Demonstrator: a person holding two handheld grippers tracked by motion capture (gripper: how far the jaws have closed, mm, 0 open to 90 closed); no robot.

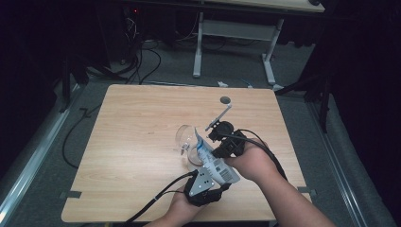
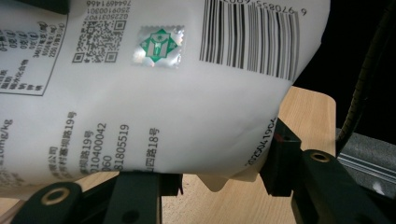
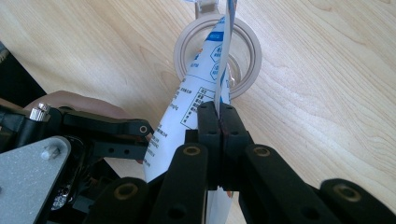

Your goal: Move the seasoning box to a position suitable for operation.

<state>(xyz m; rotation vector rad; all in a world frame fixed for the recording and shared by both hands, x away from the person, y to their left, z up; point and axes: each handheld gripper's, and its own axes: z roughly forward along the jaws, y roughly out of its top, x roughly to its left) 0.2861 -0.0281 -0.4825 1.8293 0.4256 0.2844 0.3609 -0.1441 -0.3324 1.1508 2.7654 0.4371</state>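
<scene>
A white pouch (image 1: pixel 208 156) with blue print and a barcode hangs tilted over a clear glass cup (image 1: pixel 185 138) on the wooden table (image 1: pixel 127 156). My left gripper (image 1: pixel 218 182) is shut on the pouch's (image 2: pixel 163 107) lower end, its jaws on either side of the bulging body. My right gripper (image 3: pixel 219 122) is shut on the thin flat edge of the pouch (image 3: pixel 187 107), higher up and just above the cup's rim (image 3: pixel 250 70). The pouch's upper tip points into the cup's mouth. In the high view the right gripper (image 1: pixel 216 150) sits beside the cup.
A white long-handled spoon (image 1: pixel 222 109) with a grey round bowl lies on the table beyond the cup. The left gripper (image 3: pixel 109 135) shows close at the left of the right gripper view. Behind the table, a desk frame (image 1: pixel 198 52) and cables (image 1: pixel 142 61) are on the floor.
</scene>
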